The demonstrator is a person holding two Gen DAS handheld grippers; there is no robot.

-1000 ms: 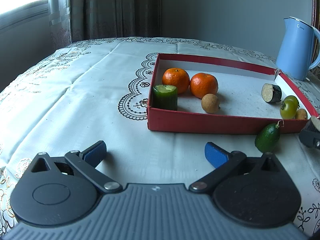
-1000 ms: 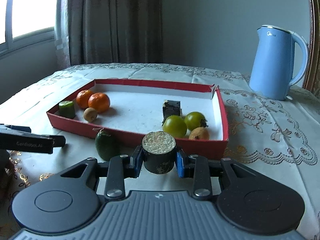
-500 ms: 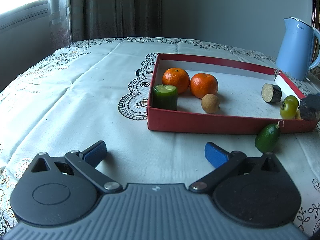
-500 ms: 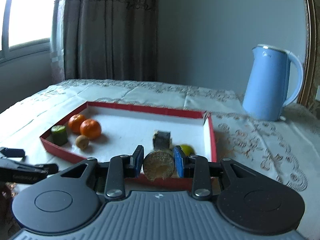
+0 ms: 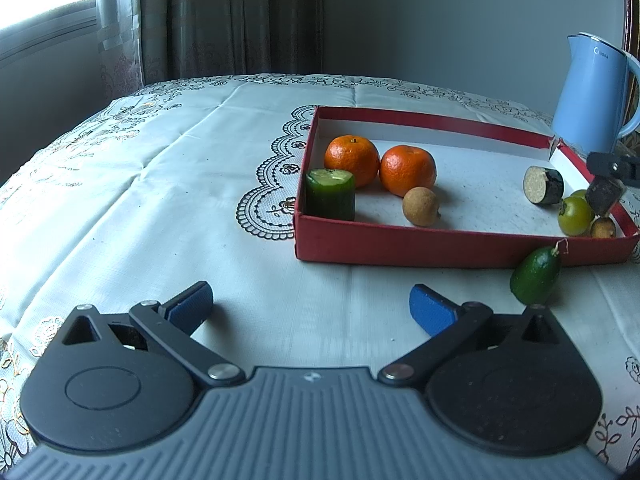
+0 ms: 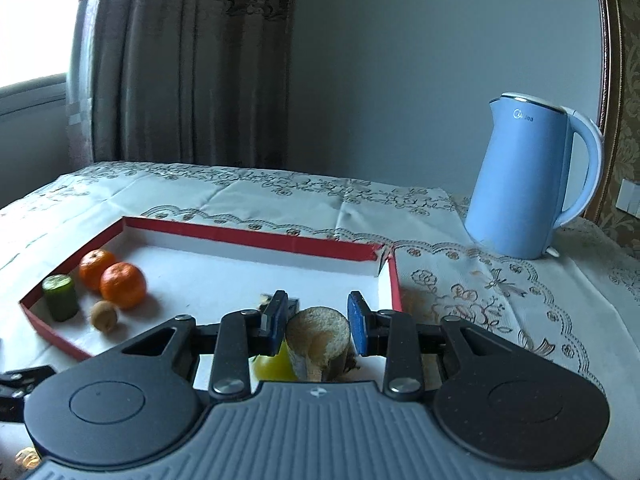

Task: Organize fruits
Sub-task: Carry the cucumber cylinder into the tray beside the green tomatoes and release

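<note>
A red tray (image 5: 440, 246) holds two oranges (image 5: 407, 170), a cucumber chunk (image 5: 331, 195), a small brown fruit (image 5: 421, 206), a dark-skinned cut piece (image 5: 544, 185) and green tomatoes (image 5: 575, 215). My right gripper (image 6: 318, 324) is shut on a second dark cut piece (image 6: 319, 332), which hangs over the tray's right end above the tomatoes. The left wrist view also shows that piece (image 5: 604, 196) at its right edge. A green oval fruit (image 5: 535, 276) lies on the cloth outside the tray. My left gripper (image 5: 312, 308) hovers open over the cloth with nothing between its pads.
A blue kettle (image 6: 524, 180) stands on the tablecloth behind the tray's right corner. Curtains and a window are at the back left. The lace-edged cloth (image 5: 160, 200) spreads left of the tray.
My right gripper has carried the dark cut piece up and forward from in front of the tray to over its right end. The left gripper has not moved.
</note>
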